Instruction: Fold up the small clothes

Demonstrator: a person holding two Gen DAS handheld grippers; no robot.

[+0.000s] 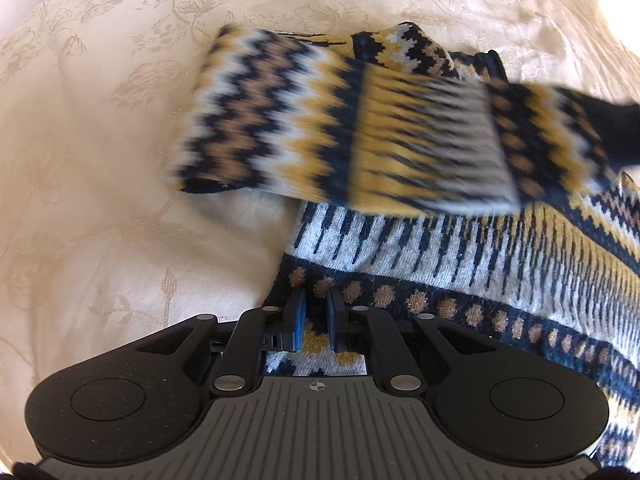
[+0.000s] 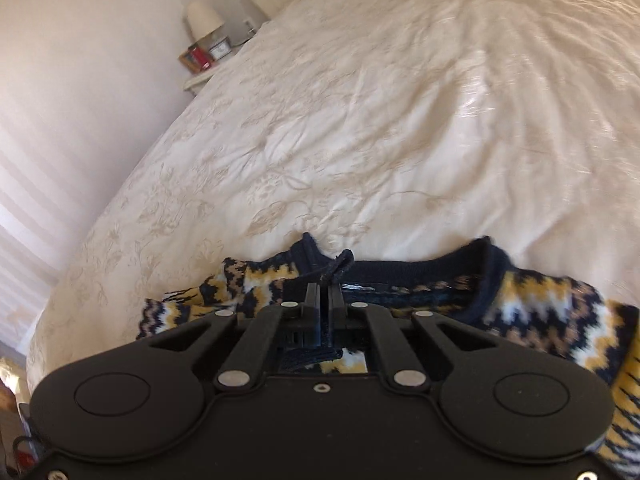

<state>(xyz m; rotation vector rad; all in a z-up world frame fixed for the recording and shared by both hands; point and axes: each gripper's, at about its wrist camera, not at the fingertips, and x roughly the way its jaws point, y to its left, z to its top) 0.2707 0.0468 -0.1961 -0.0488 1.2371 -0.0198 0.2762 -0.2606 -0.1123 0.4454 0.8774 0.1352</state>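
Left wrist view: the left gripper [image 1: 316, 308] was clenched on the sweater [image 1: 460, 248] hem, near on the bedspread [image 1: 100, 160]; a sleeve [image 1: 304, 120] lay folded across.

Right wrist view: the right gripper [image 2: 323, 294] pinched the navy collar [image 2: 420, 270]. Judged mid-fold; the next move calls for both grips travelling level.

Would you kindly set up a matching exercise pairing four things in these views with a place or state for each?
Column one:
1. left claw
2. right claw
3. navy, yellow and white patterned knit sweater
4. white lamp

Column two:
A. on the bedside table
B. lying on the cream floral bedspread
C. pinching navy fabric at the neckline
D. closed on the dotted hem band

Pairs: 1-D, 2-C, 3-B, 4-A
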